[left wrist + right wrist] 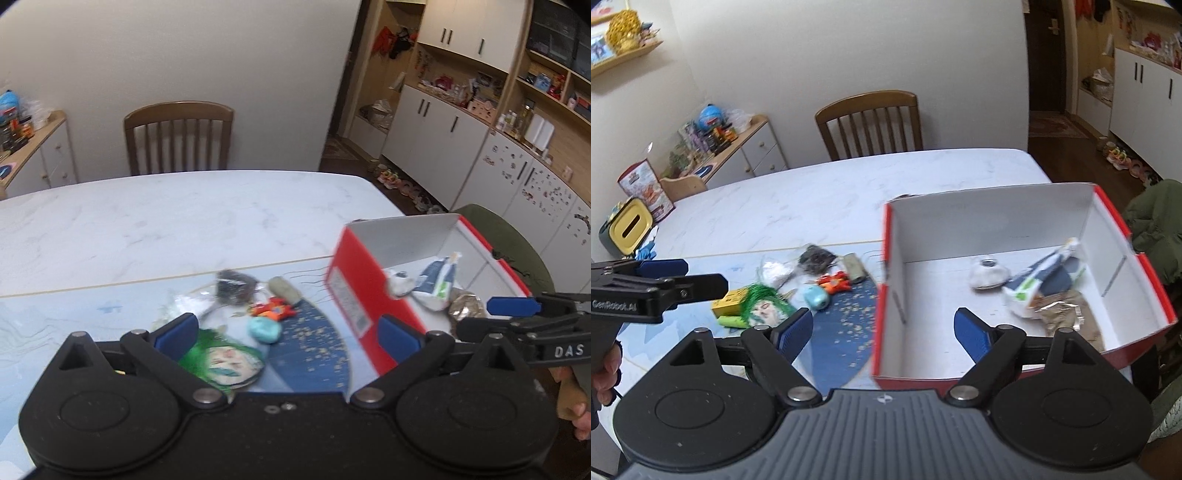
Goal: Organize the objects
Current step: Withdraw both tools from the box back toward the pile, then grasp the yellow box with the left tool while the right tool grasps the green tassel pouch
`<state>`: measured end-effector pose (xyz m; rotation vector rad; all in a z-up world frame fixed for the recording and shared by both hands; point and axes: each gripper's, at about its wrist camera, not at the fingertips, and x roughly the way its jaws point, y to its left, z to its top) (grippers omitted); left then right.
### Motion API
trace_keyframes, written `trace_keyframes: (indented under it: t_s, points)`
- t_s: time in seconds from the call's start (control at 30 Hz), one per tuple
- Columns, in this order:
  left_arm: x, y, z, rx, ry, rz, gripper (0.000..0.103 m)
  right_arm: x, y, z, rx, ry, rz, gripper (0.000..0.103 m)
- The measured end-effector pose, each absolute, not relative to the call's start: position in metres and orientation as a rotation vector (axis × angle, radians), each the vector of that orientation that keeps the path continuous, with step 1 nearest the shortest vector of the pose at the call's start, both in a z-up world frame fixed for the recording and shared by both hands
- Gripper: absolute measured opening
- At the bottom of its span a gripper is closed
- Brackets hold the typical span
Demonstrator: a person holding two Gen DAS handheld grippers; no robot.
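A red cardboard box with a white inside stands at the table's right and holds a white pouch, a blue-and-white packet and a crinkled foil bag. Left of it, on a blue mat, lie a green-haired doll head, a light-blue blob, an orange toy, a grey roll, a dark pouch and a yellow block. My left gripper hangs open above the doll head. My right gripper is open over the box's left wall.
A wooden chair stands behind the white marble table. White cabinets and shoes on the floor lie to the right. A low cupboard with clutter and a yellow-lidded bin sit at the left. A green coat hangs beside the box.
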<state>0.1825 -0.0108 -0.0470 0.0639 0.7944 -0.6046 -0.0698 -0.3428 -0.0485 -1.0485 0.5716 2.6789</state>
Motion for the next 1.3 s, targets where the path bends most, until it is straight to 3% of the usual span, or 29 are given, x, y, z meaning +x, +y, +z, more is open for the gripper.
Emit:
trace_keyframes:
  t_s: [0.53, 0.9, 1.3]
  points:
    - [0.238, 0.083, -0.098, 0.003, 0.894, -0.557, 0.103, -0.129, -0.416, -0.066, -1.169, 0.525, 2.721, 0.084]
    - [0.272, 0.106, -0.144, 0.092, 0.929, -0.541, 0.102, -0.176, -0.445, -0.092, -1.302, 0.46, 2.72, 0.084]
    - [0.291, 0.092, -0.166, 0.199, 0.937, -0.681, 0.089, -0.221, -0.459, -0.128, -1.449, 0.462, 2.692, 0.084]
